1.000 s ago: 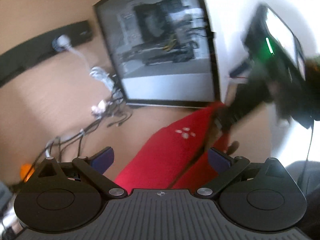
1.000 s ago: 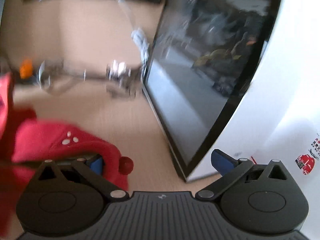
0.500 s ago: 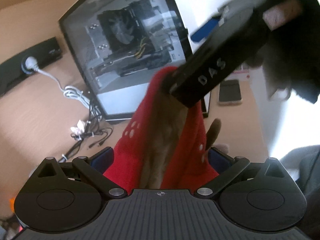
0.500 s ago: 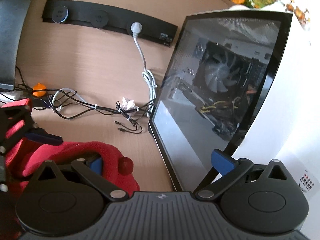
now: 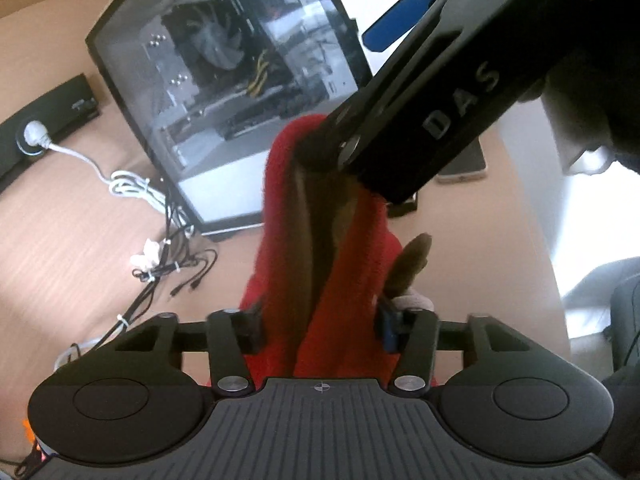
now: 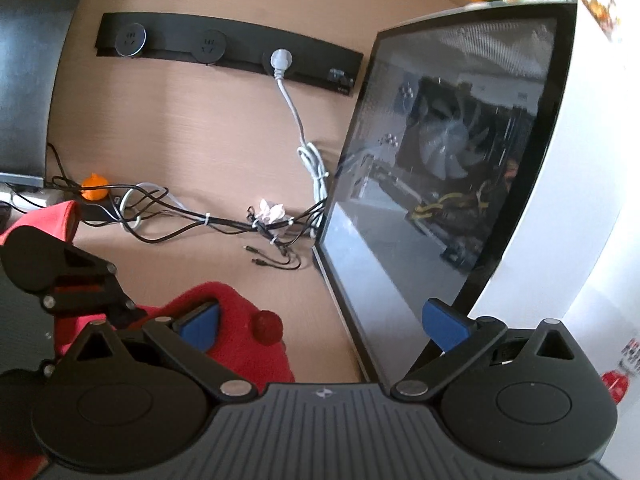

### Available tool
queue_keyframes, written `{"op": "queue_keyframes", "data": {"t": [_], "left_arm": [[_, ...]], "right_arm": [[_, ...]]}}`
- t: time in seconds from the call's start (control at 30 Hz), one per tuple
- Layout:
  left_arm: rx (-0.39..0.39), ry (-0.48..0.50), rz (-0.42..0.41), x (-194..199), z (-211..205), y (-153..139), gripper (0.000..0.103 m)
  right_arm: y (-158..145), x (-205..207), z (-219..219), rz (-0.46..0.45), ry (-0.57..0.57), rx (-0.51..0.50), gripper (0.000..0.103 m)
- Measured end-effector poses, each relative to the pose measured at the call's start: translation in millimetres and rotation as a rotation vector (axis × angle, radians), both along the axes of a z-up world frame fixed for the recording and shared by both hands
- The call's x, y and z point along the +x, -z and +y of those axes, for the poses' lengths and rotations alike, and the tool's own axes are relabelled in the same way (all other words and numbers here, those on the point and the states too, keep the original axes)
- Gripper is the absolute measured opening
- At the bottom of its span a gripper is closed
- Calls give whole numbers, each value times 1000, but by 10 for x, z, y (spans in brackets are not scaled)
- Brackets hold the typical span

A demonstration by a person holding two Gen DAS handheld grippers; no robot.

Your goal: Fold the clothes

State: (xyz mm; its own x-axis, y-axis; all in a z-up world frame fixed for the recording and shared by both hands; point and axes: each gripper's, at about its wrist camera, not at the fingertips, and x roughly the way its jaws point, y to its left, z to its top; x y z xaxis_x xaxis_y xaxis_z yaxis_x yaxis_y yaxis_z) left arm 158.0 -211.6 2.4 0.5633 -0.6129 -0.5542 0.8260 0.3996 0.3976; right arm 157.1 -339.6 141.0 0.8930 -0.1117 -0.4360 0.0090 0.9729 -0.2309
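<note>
A red fleece garment [image 5: 352, 264] with a brown lining hangs in a long fold from my right gripper's lower finger [image 5: 340, 148] down to my left gripper [image 5: 320, 328]. The left jaws are closing, and their pads press the fold from both sides. In the right wrist view my right gripper [image 6: 322, 320] stands wide open. The red garment [image 6: 240, 332] lies bunched over its left finger, with a red pompom [image 6: 268, 325] beside it. The left gripper's finger [image 6: 80, 276] shows at the left edge, over red cloth.
A computer case with a glass side [image 6: 440, 184] stands close on the right of the wooden desk [image 6: 180, 132]. Cables [image 6: 224, 224], a white cord and a black socket strip [image 6: 224, 46] lie behind. A phone [image 5: 464, 168] lies by the case.
The left jaws went from wide open to closed on the red fold. The left gripper came in closer under the right gripper, which has kept the cloth raised.
</note>
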Motion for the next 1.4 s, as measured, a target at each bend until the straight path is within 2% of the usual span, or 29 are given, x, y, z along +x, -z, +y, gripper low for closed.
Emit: {"op": "queue_keyframes", "data": {"t": [0.03,0.1,0.2,0.3,0.4,0.53,0.6,0.7,0.8,0.9,1.0,1.07,1.2,1.27,1.3,1.37,1.4], "left_arm": [[13,-8,6,17,-18,12,40],[35,-28,15,48,-55,20,29],[39,-67,25,102,-67,5,29],[9,-123,77,231,-37,-68,28],[-46,-177,155,379,29,-184,27],[-116,-232,222,412,188,-359,25],[-151,-256,248,395,292,-454,24],[-199,-305,247,311,479,-619,17],[-246,-357,213,203,746,-793,16],[-299,-455,181,79,1073,-927,16],[-337,-599,160,-106,1426,-949,18],[-347,-706,162,-220,1656,-908,21],[-396,-928,256,-482,2212,-697,32],[-468,-1015,349,-579,2523,-588,42],[-509,-1050,389,-623,2659,-536,47],[-590,-1089,435,-704,2890,-476,55],[-629,-1102,423,-738,2981,-487,65]], "right_arm": [[5,-29,-48,1,-14,23,103],[26,-95,-161,1,-26,64,103],[181,-153,-390,18,43,118,103],[540,-41,-539,118,164,156,103],[839,134,-493,201,136,213,103],[1057,472,-288,232,87,228,103],[1071,610,-188,207,57,272,103],[922,708,-4,105,-39,323,103],[703,779,331,-10,-214,300,103],[612,836,833,-55,-404,238,103],[581,855,1365,-83,-576,165,103],[606,798,1726,-69,-700,132,103],[786,690,2285,27,-882,39,103],[765,638,2315,26,-902,21,103],[727,609,2251,38,-899,45,103],[636,690,2000,89,-851,149,103],[610,756,1849,117,-813,208,103]]}}
